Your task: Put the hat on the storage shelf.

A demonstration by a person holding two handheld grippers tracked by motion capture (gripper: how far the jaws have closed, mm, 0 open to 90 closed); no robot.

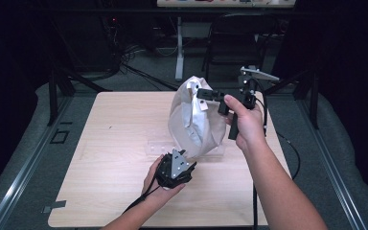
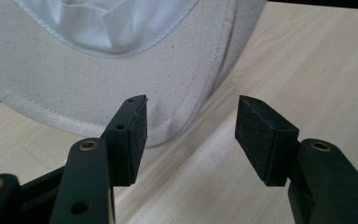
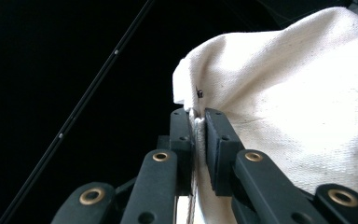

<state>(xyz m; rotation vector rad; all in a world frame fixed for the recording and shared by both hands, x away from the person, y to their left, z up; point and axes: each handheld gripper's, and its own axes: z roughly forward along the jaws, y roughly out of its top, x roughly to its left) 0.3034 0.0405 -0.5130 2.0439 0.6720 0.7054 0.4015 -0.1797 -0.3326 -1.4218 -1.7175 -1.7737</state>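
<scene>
A cream cloth hat point(image 1: 191, 122) hangs upright over the wooden table point(image 1: 115, 139), its lower edge near the tabletop. My right gripper point(image 1: 205, 95) holds it from the right near the top. In the right gripper view that gripper point(image 3: 197, 125) is shut on a folded edge of the hat point(image 3: 298, 93). My left gripper point(image 1: 181, 157) sits low in front of the hat's bottom. In the left gripper view it point(image 2: 191, 135) is open with nothing between its jaws, just below the stitched rim of the hat point(image 2: 74, 79), and the left pad point(image 2: 133, 140) overlaps the rim.
A clear flat plastic piece point(image 1: 155, 146) lies on the table under and left of the hat. Behind the table stand a dark chair point(image 1: 235, 43) and a white desk leg point(image 1: 178, 48). Bare wood point(image 2: 307, 70) extends right of the hat.
</scene>
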